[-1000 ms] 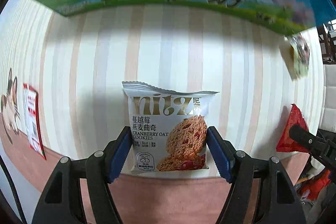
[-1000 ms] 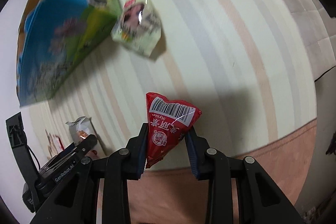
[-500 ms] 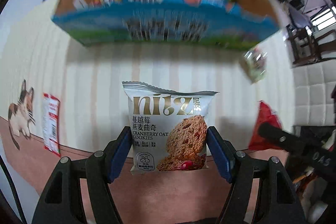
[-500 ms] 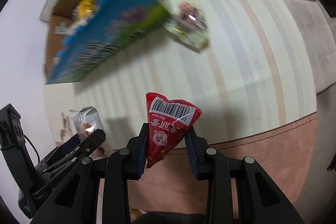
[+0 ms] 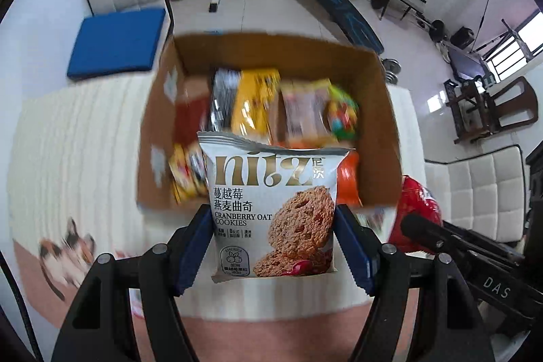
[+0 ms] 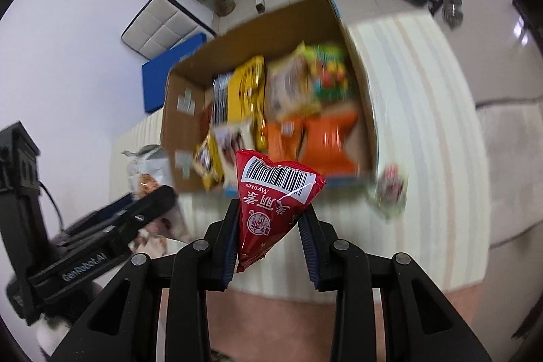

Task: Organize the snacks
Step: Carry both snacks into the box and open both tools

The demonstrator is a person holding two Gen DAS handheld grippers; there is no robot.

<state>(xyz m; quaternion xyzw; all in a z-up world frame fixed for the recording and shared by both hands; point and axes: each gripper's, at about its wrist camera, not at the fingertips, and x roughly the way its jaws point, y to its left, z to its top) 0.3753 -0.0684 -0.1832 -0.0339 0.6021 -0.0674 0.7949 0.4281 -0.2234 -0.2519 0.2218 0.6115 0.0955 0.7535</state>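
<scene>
My left gripper (image 5: 273, 246) is shut on a white cranberry oat cookie packet (image 5: 271, 209) and holds it above the near edge of an open cardboard box (image 5: 380, 131). My right gripper (image 6: 269, 240) is shut on a red triangular snack packet (image 6: 271, 202), also raised in front of the box (image 6: 176, 111). The box holds several packets, yellow, orange and multicoloured. The red packet also shows at the right of the left wrist view (image 5: 415, 209). The cookie packet shows at the left of the right wrist view (image 6: 149, 172).
The box stands on a cream striped tablecloth (image 5: 85, 141). A small greenish packet (image 6: 390, 189) lies on the cloth right of the box. A cat picture (image 5: 68, 246) is at the cloth's left edge. Chairs, a blue cushion (image 5: 115, 39) and gym gear stand beyond.
Both grippers have risen and tilted, so the views now look down into the open box instead of at its blue side. Both packets stay gripped.
</scene>
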